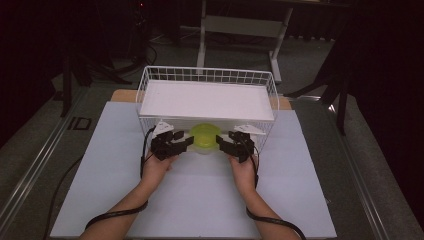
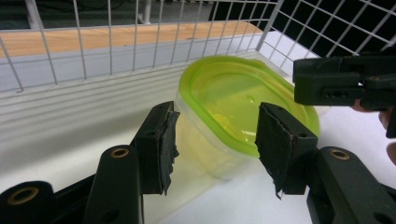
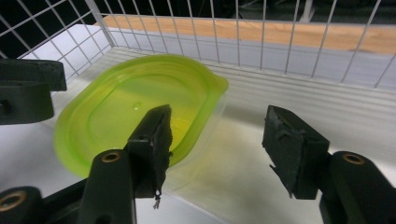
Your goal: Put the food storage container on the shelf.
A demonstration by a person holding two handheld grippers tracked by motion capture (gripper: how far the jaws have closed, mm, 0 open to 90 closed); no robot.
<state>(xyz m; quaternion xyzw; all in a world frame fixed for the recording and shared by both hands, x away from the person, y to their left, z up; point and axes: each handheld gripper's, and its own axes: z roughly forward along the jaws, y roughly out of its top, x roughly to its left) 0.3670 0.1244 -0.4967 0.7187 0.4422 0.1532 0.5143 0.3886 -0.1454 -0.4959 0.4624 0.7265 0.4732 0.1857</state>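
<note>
A clear tub with a lime-green lid [image 1: 205, 137] sits on the bottom level of a white wire basket [image 1: 207, 70], at its front opening. My left gripper [image 1: 188, 142] is at the tub's left side. In the left gripper view its jaws [image 2: 217, 140] stand open, with the tub's [image 2: 233, 100] near corner between the pads and not squeezed. My right gripper [image 1: 220, 143] is at the tub's right side. In the right gripper view it [image 3: 217, 140] stands open, one pad just over the lid's [image 3: 126, 107] edge and the other over bare white floor.
A white board [image 1: 207, 100] covers the basket's upper level, over the tub. Wire walls close the basket's back and sides. The basket stands on a pale sheet [image 1: 200, 200] over a wooden table. A metal desk frame [image 1: 240, 30] stands behind, and cables trail from both grippers.
</note>
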